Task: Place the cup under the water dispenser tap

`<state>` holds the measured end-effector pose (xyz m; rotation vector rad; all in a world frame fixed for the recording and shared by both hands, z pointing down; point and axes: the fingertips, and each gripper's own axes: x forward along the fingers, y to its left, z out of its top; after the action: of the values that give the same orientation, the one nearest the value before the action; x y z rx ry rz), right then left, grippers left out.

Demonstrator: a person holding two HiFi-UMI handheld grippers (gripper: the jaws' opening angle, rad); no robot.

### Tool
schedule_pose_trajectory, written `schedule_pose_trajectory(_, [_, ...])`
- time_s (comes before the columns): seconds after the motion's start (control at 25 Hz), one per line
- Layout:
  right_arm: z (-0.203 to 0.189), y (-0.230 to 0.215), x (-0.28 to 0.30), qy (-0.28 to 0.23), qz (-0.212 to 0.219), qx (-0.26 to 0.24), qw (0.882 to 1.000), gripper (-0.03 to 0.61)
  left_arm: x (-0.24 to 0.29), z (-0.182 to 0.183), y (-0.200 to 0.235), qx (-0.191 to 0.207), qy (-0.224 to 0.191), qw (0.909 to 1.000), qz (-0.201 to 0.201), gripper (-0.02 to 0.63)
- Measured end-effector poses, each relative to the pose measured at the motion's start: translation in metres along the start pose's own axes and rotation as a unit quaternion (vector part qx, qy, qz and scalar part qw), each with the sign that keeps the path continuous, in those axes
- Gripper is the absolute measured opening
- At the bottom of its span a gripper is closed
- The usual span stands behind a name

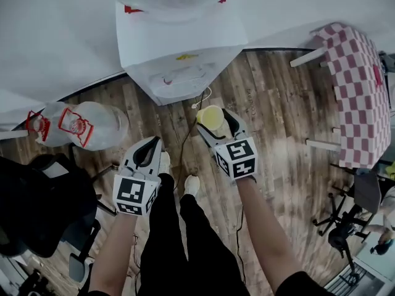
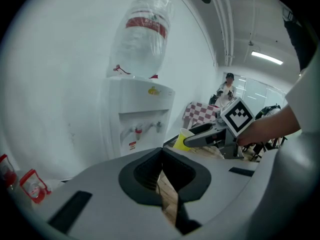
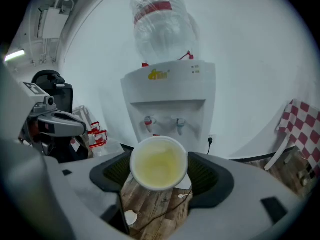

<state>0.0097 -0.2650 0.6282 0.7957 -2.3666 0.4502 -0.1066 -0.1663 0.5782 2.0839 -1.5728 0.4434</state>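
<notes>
1. The right gripper pinches a small yellow paper cup between its two dark pads, one on either side of the cup's wall.
2. The cup hangs above the brown wooden plank floor, in front of the white water dispenser and apart from it; it is not yet under a tap.
3. In the right gripper view the cup's round mouth faces the camera, just below the red tap and the blue-green tap.
4. The left gripper has its jaws pressed together at the tips with nothing between them, and sits to the left of the right gripper.
5. A large clear water bottle stands inverted on the dispenser.
6. A spare clear bottle with a red handle lies on the floor at the left.
7. A red-and-white checked cloth covers a worktop at the right.
</notes>
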Motion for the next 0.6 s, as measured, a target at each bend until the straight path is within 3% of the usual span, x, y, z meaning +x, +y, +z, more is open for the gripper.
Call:
schedule_pose_trajectory(0.12, [-0.01, -0.011, 0.038, -0.004, -0.009, 0.0, 1.0, 0.364, 0.028, -0.018, 0.021, 0.012, -0.002, 0.9999, 0.0, 0.014])
schedule_pose_trajectory(0.4, [-0.028, -0.036, 0.114, -0.001, -0.027, -0.043, 0.999, 0.364, 0.079, -0.047, 0.048, -0.016, -0.028, 0.9994, 0.014, 0.014])
schedule_pose_trajectory(0.6, [-0.047, -0.045, 0.146, 0.004, -0.027, -0.048, 0.998, 0.364, 0.105, -0.056, 0.051, 0.005, -0.031, 0.9994, 0.012, 0.014])
